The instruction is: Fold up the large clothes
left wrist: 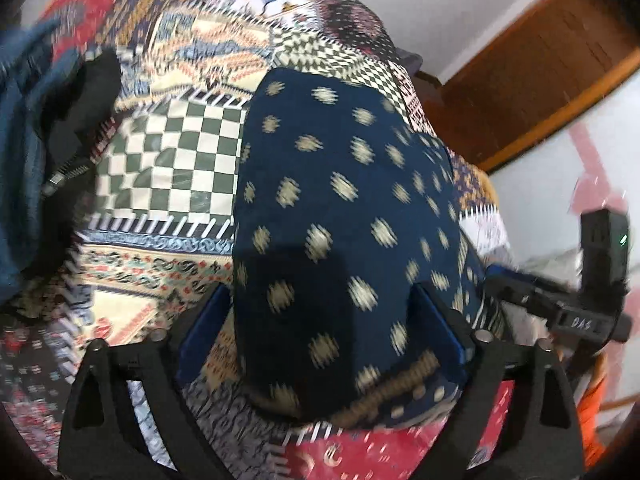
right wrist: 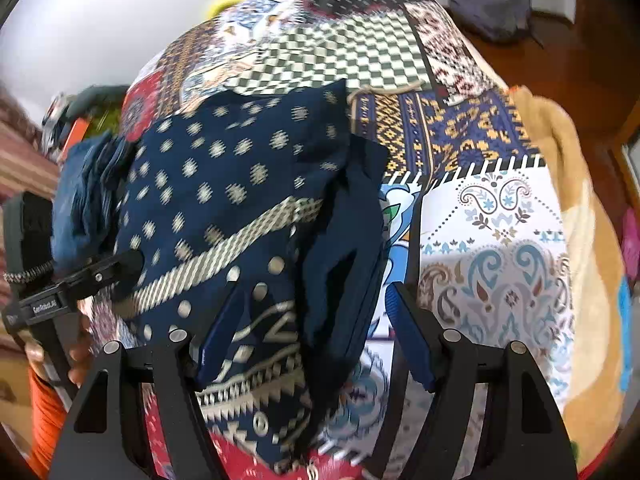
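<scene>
Two grippers (left wrist: 320, 312) (right wrist: 316, 320), one dotted navy garment (left wrist: 344, 200)

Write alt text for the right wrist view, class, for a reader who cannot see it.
The open right gripper straddles a navy garment with cream dots, bunched on a patchwork bedspread. The left gripper reaches in from the left edge; a teal cloth lies beyond.

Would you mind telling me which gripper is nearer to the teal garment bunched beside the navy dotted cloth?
Left. The left gripper straddles the navy cloth on the teal garment's side; the right gripper sits at the cloth's opposite edge.
</scene>
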The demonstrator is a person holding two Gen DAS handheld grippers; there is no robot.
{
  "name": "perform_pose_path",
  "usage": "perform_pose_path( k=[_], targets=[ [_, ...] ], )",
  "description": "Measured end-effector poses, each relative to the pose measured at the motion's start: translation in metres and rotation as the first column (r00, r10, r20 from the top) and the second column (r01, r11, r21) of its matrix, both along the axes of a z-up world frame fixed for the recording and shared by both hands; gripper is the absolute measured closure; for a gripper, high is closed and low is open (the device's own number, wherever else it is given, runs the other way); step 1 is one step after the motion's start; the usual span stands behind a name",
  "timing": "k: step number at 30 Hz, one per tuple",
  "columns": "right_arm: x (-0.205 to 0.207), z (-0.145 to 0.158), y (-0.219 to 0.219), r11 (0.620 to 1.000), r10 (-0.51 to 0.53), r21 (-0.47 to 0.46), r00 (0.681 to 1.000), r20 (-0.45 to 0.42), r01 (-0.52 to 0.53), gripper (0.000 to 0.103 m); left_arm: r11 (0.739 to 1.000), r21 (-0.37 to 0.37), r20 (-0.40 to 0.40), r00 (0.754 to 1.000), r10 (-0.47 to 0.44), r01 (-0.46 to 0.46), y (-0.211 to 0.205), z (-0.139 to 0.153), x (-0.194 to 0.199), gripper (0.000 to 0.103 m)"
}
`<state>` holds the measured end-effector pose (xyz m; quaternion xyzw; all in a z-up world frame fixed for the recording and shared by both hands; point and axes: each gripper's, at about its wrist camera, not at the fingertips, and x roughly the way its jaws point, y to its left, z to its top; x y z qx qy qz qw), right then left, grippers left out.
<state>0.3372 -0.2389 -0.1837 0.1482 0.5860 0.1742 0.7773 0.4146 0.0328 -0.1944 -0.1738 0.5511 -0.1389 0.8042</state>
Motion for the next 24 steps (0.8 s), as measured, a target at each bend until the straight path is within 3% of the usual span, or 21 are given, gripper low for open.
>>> perform_pose_path(
  k=[3,9,12,14,16,19,21,24],
  targets=[
    [0.014,-0.009,0.000,1.000,-0.011,0.006,0.999,-0.031,0.011,0.034,0.996,-0.088,-0.057,0.998,0.022,-0.027,0.006,-0.018,0.013,0.000],
    [0.033,-0.024,0.002,0.999,-0.021,0.046,0.995,-0.093,0.026,0.034,0.969,-0.245,-0.157,0.988,-0.016,-0.023,0.004,-0.048,0.035,0.000],
    [0.035,-0.027,0.003,0.998,-0.028,0.054,0.995,-0.100,0.034,0.032,0.956,-0.292,-0.167,0.986,-0.017,-0.033,0.003,-0.053,0.041,0.000],
    [0.034,-0.025,0.005,0.998,-0.023,0.049,0.995,-0.095,0.028,0.031,0.960,-0.279,-0.121,0.992,-0.025,-0.010,0.002,-0.048,0.038,0.007],
    [0.033,-0.025,0.007,0.999,-0.015,0.045,0.995,-0.096,0.020,0.031,0.964,-0.266,-0.085,0.996,-0.023,-0.001,0.007,-0.043,0.032,0.029],
    [0.037,-0.027,0.010,0.998,0.003,0.057,0.995,-0.103,0.003,0.028,0.940,-0.336,-0.126,0.992,0.016,-0.058,0.022,-0.049,0.026,0.046],
    [0.038,-0.027,0.015,0.998,0.010,0.061,0.994,-0.106,-0.004,0.027,0.931,-0.354,-0.137,0.990,0.042,-0.089,0.030,-0.050,0.020,0.050],
    [0.038,-0.026,0.025,0.998,0.031,0.061,0.994,-0.107,-0.024,0.027,0.942,-0.322,-0.104,0.993,0.058,-0.089,0.035,-0.044,0.008,0.051]
  ],
)
